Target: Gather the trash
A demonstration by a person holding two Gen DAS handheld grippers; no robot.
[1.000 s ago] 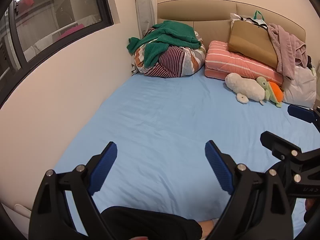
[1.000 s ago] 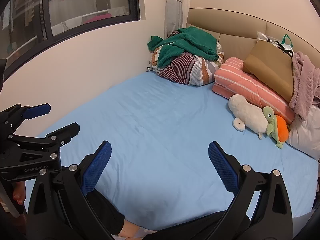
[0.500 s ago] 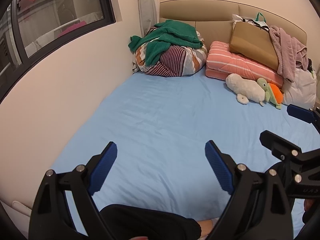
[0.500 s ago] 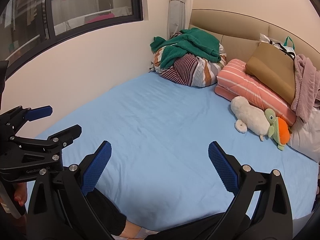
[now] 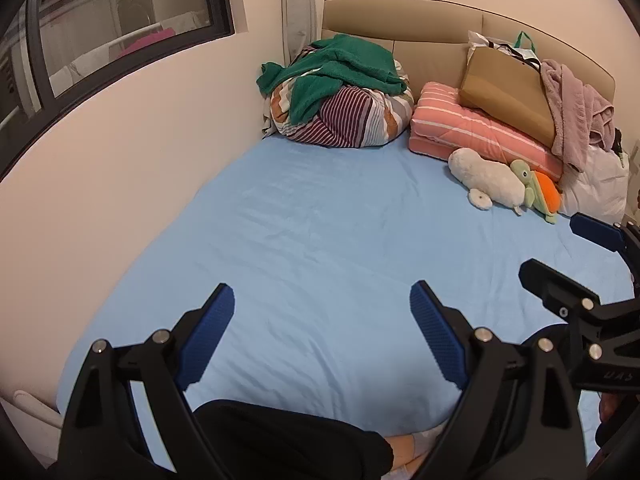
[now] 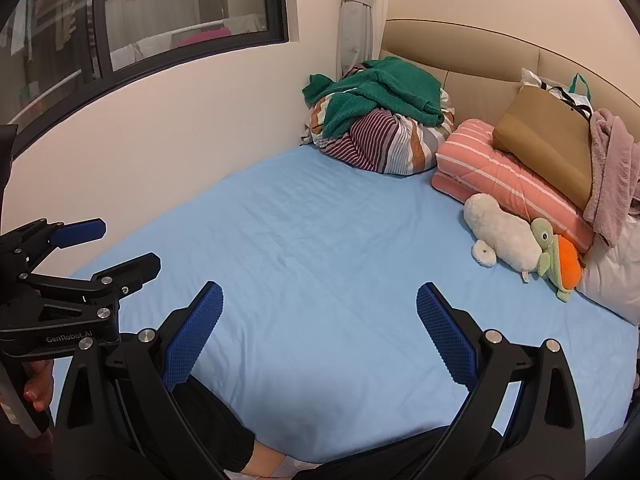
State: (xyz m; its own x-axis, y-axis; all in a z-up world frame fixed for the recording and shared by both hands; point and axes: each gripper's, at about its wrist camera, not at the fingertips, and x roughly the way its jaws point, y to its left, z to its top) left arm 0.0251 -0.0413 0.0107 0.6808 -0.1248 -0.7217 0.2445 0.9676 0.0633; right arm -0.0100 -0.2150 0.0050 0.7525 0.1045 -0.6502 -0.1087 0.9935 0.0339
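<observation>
Two grippers hover over a blue bed (image 5: 320, 216), side by side.
Left gripper (image 5: 322, 312) and right gripper (image 6: 319, 308) both hold their jaws wide apart, empty; no trash shows on the sheet, only plush toys (image 6: 504, 236) near striped pillows (image 6: 508, 184).

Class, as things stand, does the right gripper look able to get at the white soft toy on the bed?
Probably yes. The right gripper is open and empty, and only bare blue sheet lies between it and the white soft toy. It would need a long forward reach.

Black claws (image 5: 322, 316), blue ribbed pads (image 6: 192, 336)
</observation>
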